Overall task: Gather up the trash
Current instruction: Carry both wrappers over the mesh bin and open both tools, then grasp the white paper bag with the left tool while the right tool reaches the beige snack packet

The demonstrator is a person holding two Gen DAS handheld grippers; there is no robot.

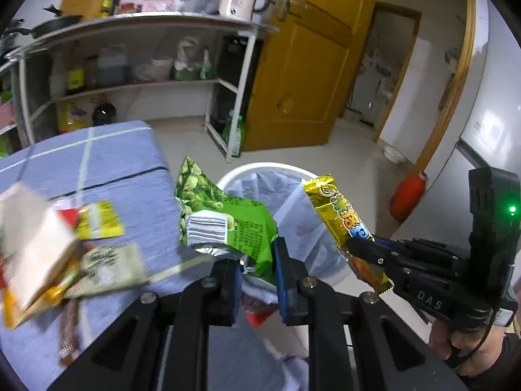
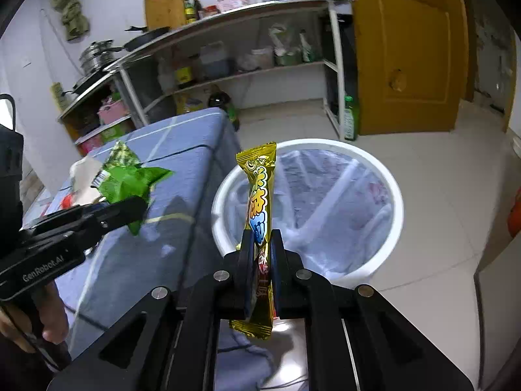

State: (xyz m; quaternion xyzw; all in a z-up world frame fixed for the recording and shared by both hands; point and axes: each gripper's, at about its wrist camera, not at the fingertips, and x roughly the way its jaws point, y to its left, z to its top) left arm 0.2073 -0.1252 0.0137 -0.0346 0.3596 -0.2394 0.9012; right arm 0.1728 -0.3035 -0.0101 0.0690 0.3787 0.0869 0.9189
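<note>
Left gripper (image 1: pixel 257 272) gripping green snack bag (image 1: pixel 224 218), jaws clamped on crumpled lower edge, bag hanging at table (image 1: pixel 107 163) edge beside white trash bin (image 2: pixel 309 195). Right gripper (image 2: pixel 262 260) pinching gold candy wrapper (image 2: pixel 259 202) upright, jaws closed on it, over bin's near rim. More wrappers (image 1: pixel 97 220) lying on table at left, probably snack packets, blurred.

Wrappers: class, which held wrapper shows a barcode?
The green wrapper in the left gripper, crumpled with a silver inside. The right gripper holds a gold wrapper showing no barcode.
</note>
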